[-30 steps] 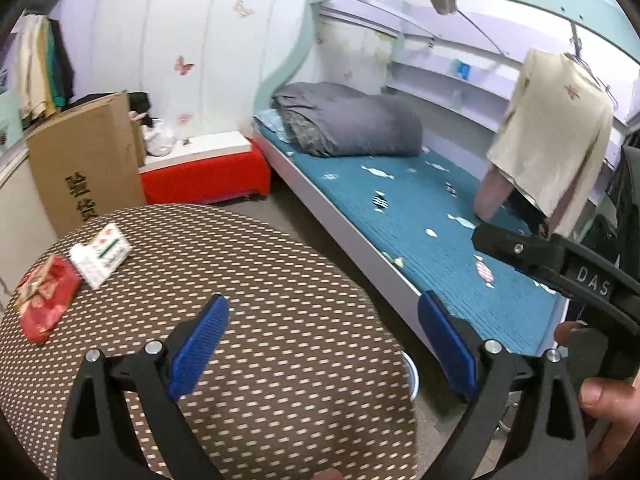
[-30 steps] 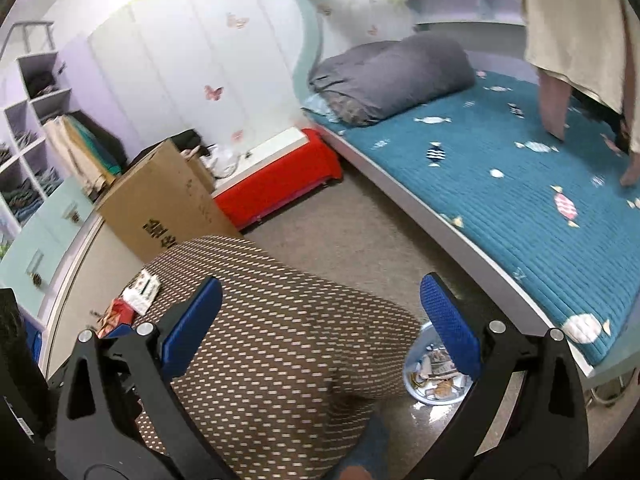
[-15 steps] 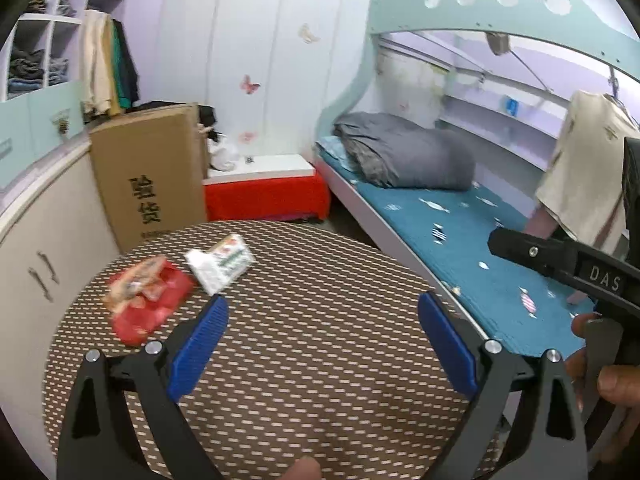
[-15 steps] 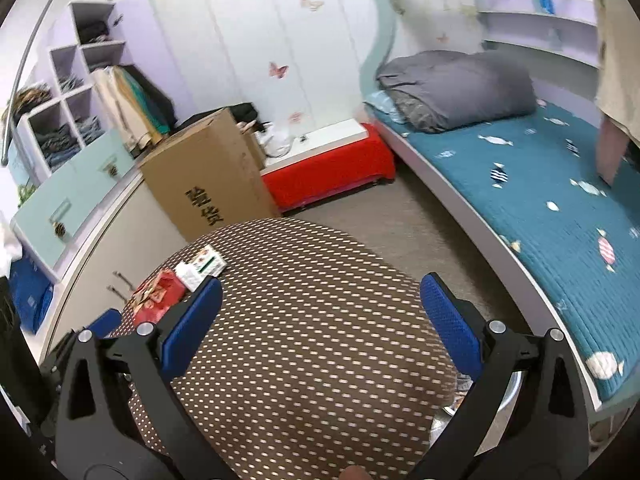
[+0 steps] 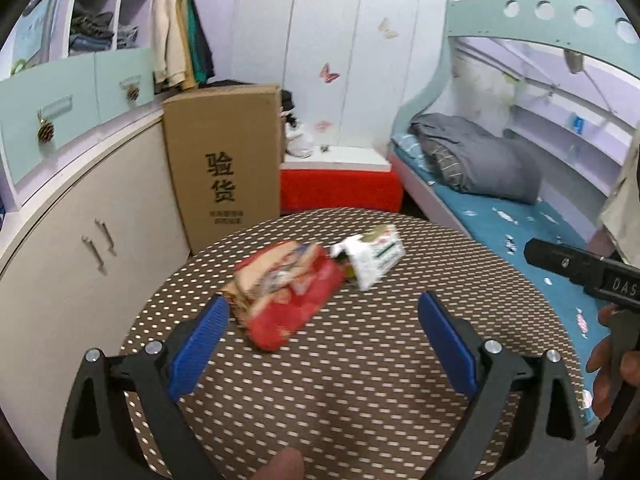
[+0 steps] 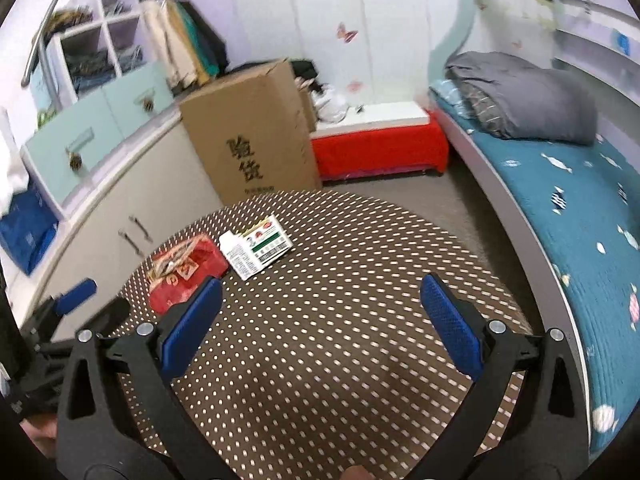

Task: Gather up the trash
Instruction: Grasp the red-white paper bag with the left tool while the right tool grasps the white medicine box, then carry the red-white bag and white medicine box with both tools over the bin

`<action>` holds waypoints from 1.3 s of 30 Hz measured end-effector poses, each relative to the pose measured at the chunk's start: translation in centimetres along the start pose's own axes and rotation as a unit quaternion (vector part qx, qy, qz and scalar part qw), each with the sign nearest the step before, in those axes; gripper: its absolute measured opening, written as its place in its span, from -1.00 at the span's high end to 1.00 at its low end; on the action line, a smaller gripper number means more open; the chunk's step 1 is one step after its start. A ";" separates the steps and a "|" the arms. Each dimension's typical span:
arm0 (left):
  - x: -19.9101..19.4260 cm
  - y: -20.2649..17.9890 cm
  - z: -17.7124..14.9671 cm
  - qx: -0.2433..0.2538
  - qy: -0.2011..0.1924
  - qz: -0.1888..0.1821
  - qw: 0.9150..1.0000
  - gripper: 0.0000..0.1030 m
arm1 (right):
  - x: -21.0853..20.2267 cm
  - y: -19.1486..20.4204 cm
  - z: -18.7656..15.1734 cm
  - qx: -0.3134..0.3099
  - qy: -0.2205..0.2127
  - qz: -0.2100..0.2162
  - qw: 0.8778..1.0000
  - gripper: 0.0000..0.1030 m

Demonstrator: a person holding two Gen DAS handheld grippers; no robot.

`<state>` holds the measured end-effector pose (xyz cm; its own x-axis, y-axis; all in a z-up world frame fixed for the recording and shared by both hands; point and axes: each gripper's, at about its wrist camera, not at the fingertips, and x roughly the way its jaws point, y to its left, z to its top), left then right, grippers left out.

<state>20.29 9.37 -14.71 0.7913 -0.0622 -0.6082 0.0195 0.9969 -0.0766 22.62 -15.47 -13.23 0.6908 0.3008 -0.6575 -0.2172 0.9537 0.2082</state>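
My left gripper (image 5: 322, 334) hangs with jaws wide and empty over the round dotted table (image 5: 360, 380). The red snack wrapper (image 5: 286, 300) lies at centre frame just beyond my left pad, touching the white torn packet (image 5: 372, 254) to its upper right. My right gripper (image 6: 320, 320) is spread wide too, holding nothing; both pieces sit upper left of it.

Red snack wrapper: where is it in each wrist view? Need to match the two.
Left wrist: red snack wrapper lies centre-left on the dotted round table, just beyond the left tool's left finger.
Right wrist: red snack wrapper lies left of centre, near the table's left edge.
Shared landmark: white and green packet, just right of the wrapper.
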 end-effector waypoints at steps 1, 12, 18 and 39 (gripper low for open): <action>0.5 0.5 0.1 0.000 0.002 0.000 1.000 -0.81 | 0.9 0.3 0.1 -0.003 0.007 0.002 1.000 -0.88; 8.2 4.9 0.5 0.010 0.064 -0.012 0.998 -0.81 | 11.4 4.3 0.8 -0.073 0.070 0.038 0.994 -0.88; 11.3 5.3 0.6 0.024 0.091 -0.022 0.995 -0.81 | 15.0 4.7 1.5 -0.091 0.089 0.048 0.991 -0.88; 10.2 3.6 -1.7 -0.037 0.097 -0.064 0.993 -0.03 | 6.9 -1.5 -1.2 0.016 0.046 0.084 0.995 -0.57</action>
<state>27.37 12.20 -22.55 0.6532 -0.2040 -0.7292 0.0619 0.9742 -0.2171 26.88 -14.80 -18.98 0.5796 0.4557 -0.6756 -0.3015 0.8901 0.3417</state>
